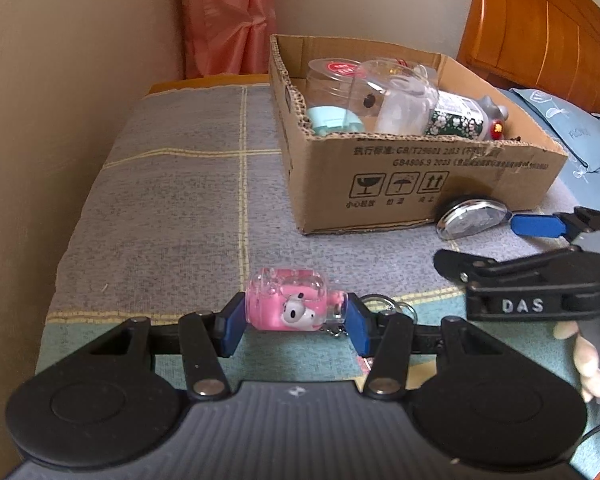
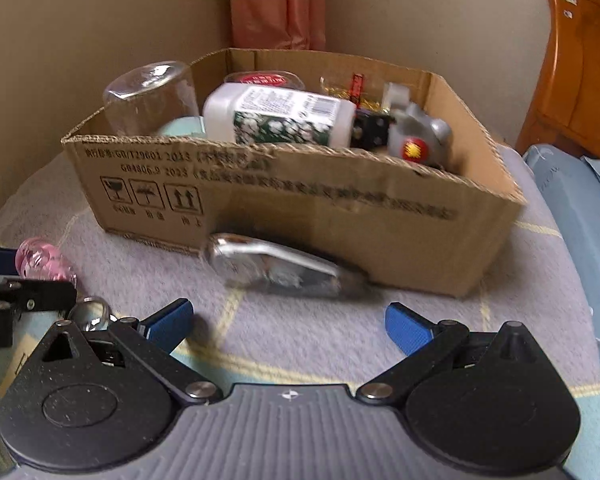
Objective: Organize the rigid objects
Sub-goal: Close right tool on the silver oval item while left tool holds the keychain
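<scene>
My left gripper (image 1: 296,316) is shut on a pink keychain toy (image 1: 288,304) with a white cartoon face; its rings and chain hang to the right. It also shows in the right wrist view (image 2: 44,264). My right gripper (image 2: 288,320) is open and empty, just short of a flat clear glass bottle (image 2: 272,266) lying against the cardboard box (image 2: 340,216). The bottle also shows in the left wrist view (image 1: 474,216), with the right gripper's blue pad (image 1: 536,226) beside it. The box (image 1: 420,172) holds a clear jar, a white flowered bottle and a grey toy.
All this sits on a bed with a grey checked cover (image 1: 180,184). A wall runs along the left. A wooden headboard (image 1: 540,20) and blue pillows (image 2: 580,208) are at the right. Pink curtains (image 1: 228,20) hang behind.
</scene>
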### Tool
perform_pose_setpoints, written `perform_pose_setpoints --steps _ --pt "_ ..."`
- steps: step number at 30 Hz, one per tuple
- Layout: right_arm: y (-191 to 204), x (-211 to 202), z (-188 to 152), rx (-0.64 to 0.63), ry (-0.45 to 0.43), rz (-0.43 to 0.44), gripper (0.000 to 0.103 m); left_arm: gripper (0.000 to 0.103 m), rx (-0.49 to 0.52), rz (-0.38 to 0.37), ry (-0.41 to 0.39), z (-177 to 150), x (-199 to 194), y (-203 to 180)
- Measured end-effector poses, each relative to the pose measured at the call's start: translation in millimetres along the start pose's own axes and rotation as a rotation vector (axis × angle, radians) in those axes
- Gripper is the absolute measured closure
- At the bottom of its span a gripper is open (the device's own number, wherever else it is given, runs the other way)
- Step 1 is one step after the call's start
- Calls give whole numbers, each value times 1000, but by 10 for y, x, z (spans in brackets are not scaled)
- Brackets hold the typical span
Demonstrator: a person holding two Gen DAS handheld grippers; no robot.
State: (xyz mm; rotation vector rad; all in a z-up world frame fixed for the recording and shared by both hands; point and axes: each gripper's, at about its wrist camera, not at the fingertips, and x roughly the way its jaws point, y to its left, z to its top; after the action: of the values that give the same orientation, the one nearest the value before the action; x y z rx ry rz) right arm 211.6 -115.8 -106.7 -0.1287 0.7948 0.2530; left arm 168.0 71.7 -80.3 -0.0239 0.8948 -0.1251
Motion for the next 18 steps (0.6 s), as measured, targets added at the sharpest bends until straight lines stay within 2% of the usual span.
perform_pose_setpoints --steps 6,13,18 --pt "24 64 84 32 -2 -19 0 51 3 -13 -4 5 13 15" --pt "-48 35 126 152 -16 -15 0 51 9 -20 -7 3 8 19" --pt "-54 0 137 154 -12 -41 10 49 22 -14 -13 2 16 15"
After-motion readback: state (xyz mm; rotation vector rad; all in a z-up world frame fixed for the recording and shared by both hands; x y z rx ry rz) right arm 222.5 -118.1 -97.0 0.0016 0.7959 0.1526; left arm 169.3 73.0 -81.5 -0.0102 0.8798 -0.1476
